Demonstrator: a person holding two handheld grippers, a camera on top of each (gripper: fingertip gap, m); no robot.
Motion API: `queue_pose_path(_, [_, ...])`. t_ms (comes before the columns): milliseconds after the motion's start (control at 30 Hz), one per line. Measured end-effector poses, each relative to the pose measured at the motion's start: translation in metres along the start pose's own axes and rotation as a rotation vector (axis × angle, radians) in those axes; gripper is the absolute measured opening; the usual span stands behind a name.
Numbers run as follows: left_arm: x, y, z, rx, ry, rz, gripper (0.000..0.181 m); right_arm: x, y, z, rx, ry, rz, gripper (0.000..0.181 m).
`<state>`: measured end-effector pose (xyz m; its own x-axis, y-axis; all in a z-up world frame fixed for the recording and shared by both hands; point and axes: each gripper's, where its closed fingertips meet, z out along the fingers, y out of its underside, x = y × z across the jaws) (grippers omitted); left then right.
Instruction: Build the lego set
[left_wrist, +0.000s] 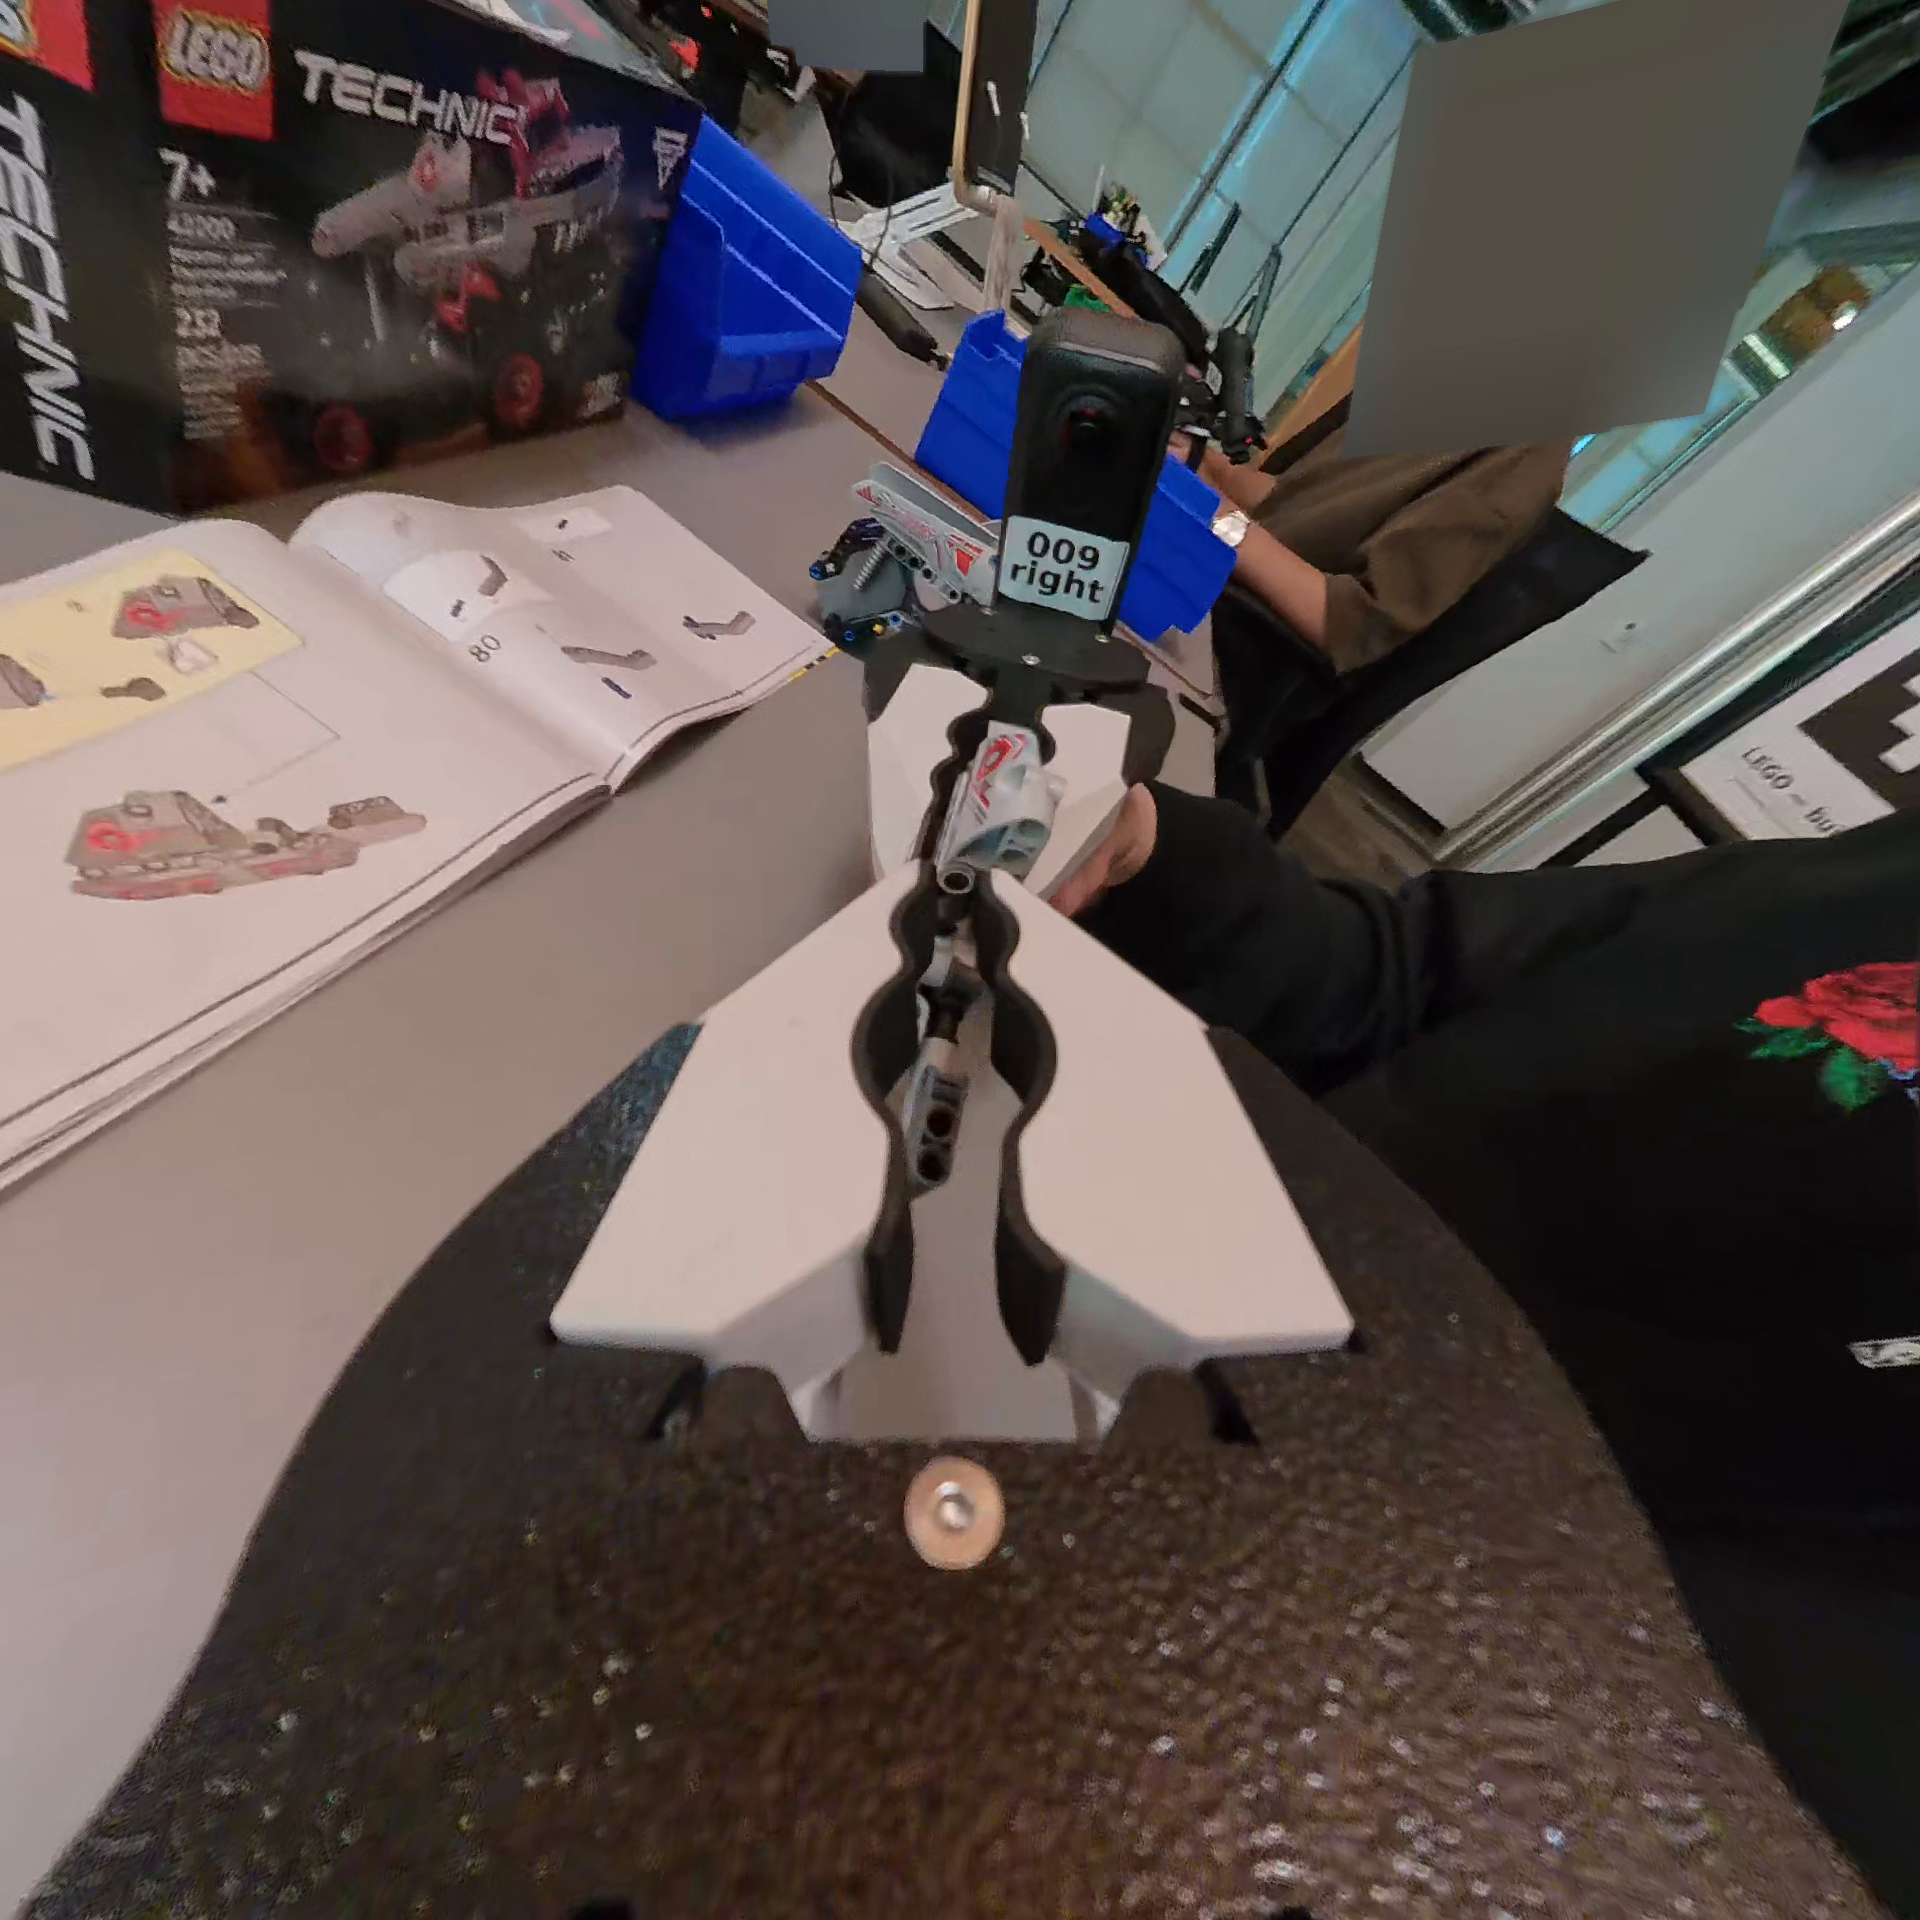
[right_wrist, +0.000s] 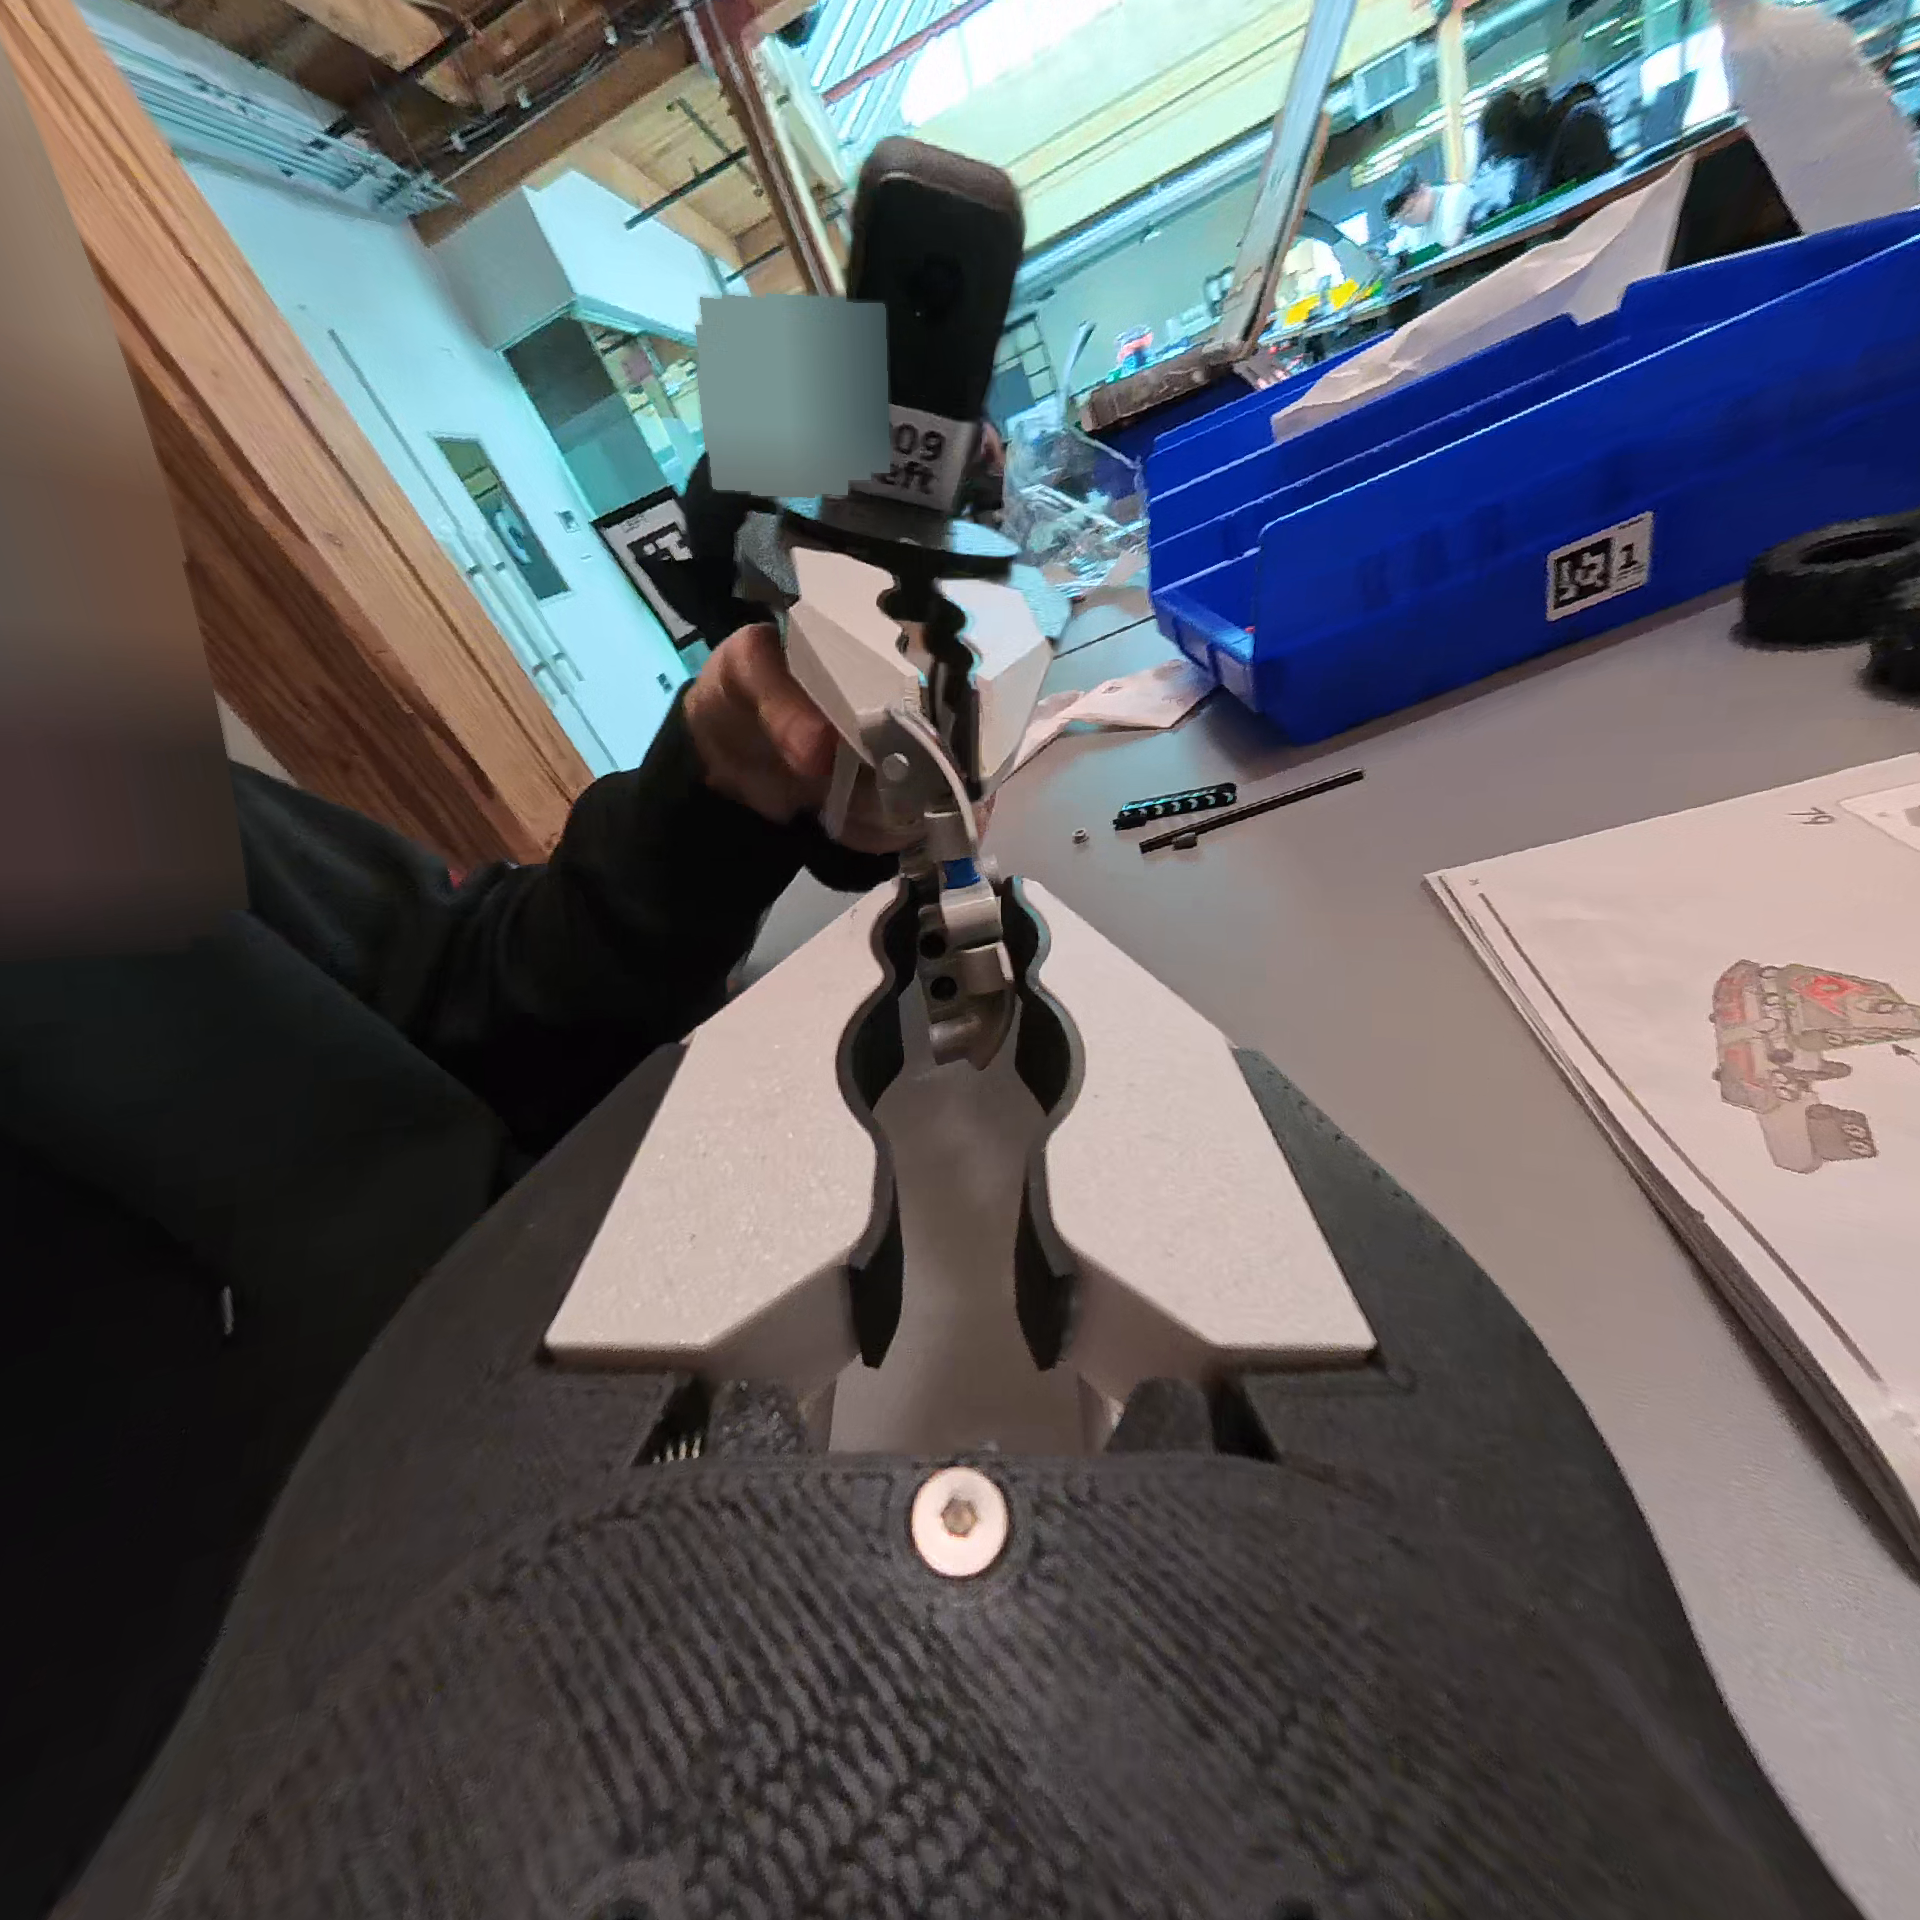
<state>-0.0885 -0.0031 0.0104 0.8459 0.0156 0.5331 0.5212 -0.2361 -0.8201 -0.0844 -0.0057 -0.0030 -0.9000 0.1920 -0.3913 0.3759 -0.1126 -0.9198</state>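
My left gripper (left_wrist: 951, 888) is shut on a thin grey Lego beam (left_wrist: 935, 1127) with round holes, held in the air over the table edge. My right gripper (left_wrist: 982, 831) faces it tip to tip and is shut on a curved grey panel (left_wrist: 997, 795) with red stickers. In the right wrist view my right gripper (right_wrist: 956, 904) holds that grey piece (right_wrist: 961, 977), which has a blue pin, and the left gripper (right_wrist: 935, 779) is just beyond. The two pieces meet between the fingertips; I cannot tell whether they are joined. A partly built grey model (left_wrist: 894, 561) stands on the table behind.
An open instruction booklet (left_wrist: 312, 727) lies at the left and also shows in the right wrist view (right_wrist: 1714, 1039). The set's box (left_wrist: 312, 208) and blue bins (left_wrist: 748, 281) (right_wrist: 1507, 520) stand behind. A black beam (right_wrist: 1174, 805), black axle (right_wrist: 1257, 805) and tyres (right_wrist: 1829, 582) lie on the table. Less than 4 cm separates the two grippers' tips.
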Motion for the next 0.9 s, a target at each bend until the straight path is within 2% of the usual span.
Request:
queue_pose_path(167, [-0.003, -0.008, 0.004, 0.066, -0.020, 0.064, 0.004, 0.001, -0.006, -0.001, 0.061, -0.010, 0.077, 0.015])
queue_pose_path(433, [-0.007, -0.002, 0.009, 0.061, 0.008, -0.029, 0.004, 0.007, -0.003, -0.007, 0.074, -0.008, 0.158, 0.010])
queue_pose_path(633, [-0.005, -0.008, 0.008, 0.076, -0.030, 0.125, 0.004, 0.007, -0.006, -0.009, 0.101, -0.038, 0.199, 0.011])
queue_pose_path(733, [0.003, -0.021, -0.003, 0.142, -0.047, 0.255, 0.000, 0.006, -0.008, -0.010, 0.111, -0.043, 0.196, 0.011])
queue_pose_path(900, [0.008, -0.013, -0.004, 0.051, -0.091, 0.393, 0.000, 0.001, -0.004, -0.007, 0.079, -0.062, 0.176, 0.011])
